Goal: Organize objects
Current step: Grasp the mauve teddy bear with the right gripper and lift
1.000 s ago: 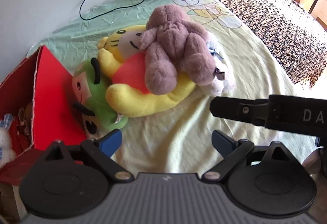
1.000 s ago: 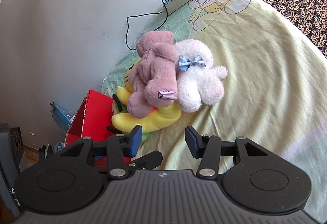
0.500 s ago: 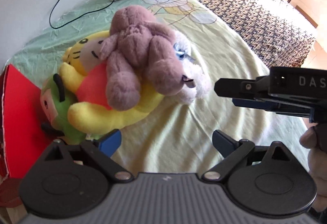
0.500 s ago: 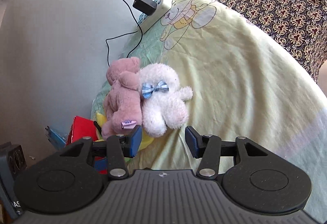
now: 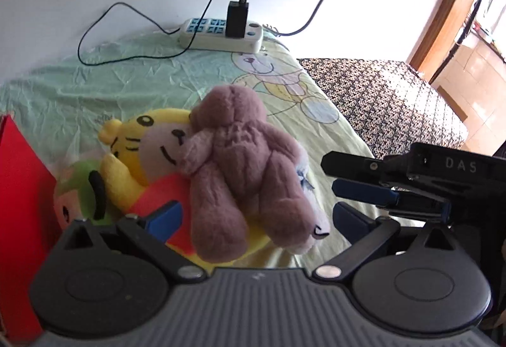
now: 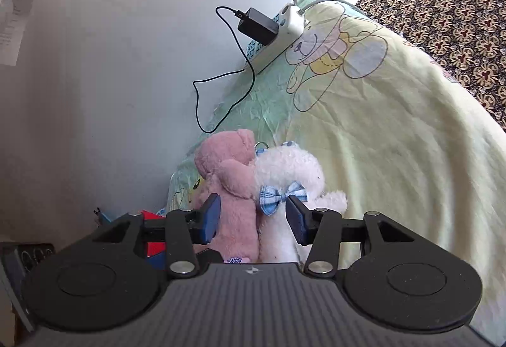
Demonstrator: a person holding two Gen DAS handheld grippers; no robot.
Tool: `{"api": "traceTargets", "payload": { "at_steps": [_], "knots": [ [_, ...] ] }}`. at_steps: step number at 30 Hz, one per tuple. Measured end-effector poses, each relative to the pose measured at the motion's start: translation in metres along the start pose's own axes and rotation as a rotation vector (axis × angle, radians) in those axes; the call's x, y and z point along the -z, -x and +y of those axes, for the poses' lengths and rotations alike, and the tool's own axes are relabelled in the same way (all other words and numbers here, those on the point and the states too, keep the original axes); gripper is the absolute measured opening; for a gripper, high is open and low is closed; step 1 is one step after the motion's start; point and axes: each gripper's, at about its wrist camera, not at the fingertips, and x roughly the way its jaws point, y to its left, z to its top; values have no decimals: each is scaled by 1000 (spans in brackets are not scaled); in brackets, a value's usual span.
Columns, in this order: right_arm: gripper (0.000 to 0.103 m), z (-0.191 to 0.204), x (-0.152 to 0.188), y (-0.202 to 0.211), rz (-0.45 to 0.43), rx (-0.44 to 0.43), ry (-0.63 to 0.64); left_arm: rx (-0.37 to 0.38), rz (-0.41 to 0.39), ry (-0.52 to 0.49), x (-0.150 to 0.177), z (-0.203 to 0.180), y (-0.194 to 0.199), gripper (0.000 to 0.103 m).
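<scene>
A brown bear (image 5: pixel 240 163) lies on top of a yellow tiger plush (image 5: pixel 142 138), beside a green plush (image 5: pixel 76 185). A white plush with a blue bow (image 6: pixel 291 170) leans against the bear (image 6: pixel 227 176). My left gripper (image 5: pixel 257 217) has its jaws wide and closing. The bear's legs lie between the fingers, and the pads are not pressing on them. My right gripper (image 6: pixel 253 217) stands partly open and straddles the bear and the white plush without squeezing them. It reaches in from the right (image 5: pixel 330 174) in the left wrist view. A red box (image 5: pixel 22 188) stands at the left.
The toys lie on a pale yellow-green sheet (image 5: pixel 95 87) against a white wall. A power strip (image 5: pixel 221 34) with a black adapter (image 5: pixel 237 19) and loose cable lies at the back. A dark patterned cover (image 5: pixel 379 100) spreads to the right.
Both grippers have moved in on the plush pile. The bear now sits between the left fingers, and the bear and white plush between the right fingers. The red box has slid towards the left edge.
</scene>
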Motion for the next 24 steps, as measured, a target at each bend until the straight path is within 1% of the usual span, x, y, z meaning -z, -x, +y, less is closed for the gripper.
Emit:
{"api": "traceTargets", "payload": {
  "at_steps": [2,5,8,11,13,15,18,20,24],
  "knots": [
    [49,2,-3,-9,11,-3,17,21,12,44,-2,8,-11,100],
    [49,2,-8,-23,25,-12,27,30,9,59,-4,13,-21,100],
    [49,2,-11,-36,44,-28,37,31,-12,30,-7,10,-24,100],
    [49,8,-11,-47,58,-46,89,21,-18,-11,-7,4,-31,100],
    [49,13,-10,-52,61,-46,126,-2,-20,-39,-6,-1,-36,99],
    [47,16,-9,-53,52,-40,158,-21,-32,-57,-6,-4,-37,99],
    [39,14,-10,-51,51,-48,154,-15,-31,-56,-6,-2,-37,99],
    [33,12,-10,-49,48,-57,146,-21,-35,-65,-6,-3,-34,96],
    [29,16,-8,-42,31,-62,154,-29,-44,-91,-5,-7,-26,91]
  ]
}}
